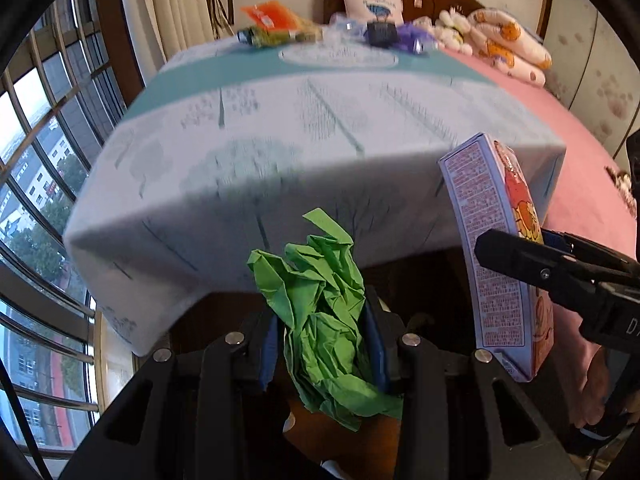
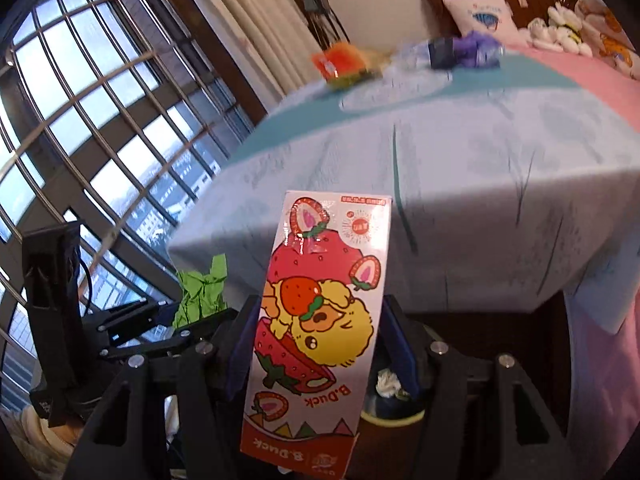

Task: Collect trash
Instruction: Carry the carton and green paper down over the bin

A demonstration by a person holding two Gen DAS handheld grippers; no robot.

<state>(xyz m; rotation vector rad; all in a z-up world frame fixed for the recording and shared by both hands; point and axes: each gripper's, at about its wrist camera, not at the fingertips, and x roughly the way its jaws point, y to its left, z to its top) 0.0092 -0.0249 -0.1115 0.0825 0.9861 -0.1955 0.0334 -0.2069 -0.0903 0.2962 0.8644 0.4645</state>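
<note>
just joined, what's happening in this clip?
Trash pickup at a bed. The left gripper is shut on a crumpled green paper, and the right gripper clamps a B.Duck strawberry box; both are held off the foot of the bed. More litter sits far up the bed: an orange packet and a purple wrapper. A bin with some paper shows below the right gripper.

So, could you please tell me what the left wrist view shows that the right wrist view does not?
Only the left wrist view shows the carton's text-covered side panel and the whole green crumpled paper clamped in the left gripper. Only the right wrist view shows the carton's strawberry duck front in the right gripper and a bin below holding white scraps. Both show the covered table, with blurred wrappers at its far end, and the bed.
</note>
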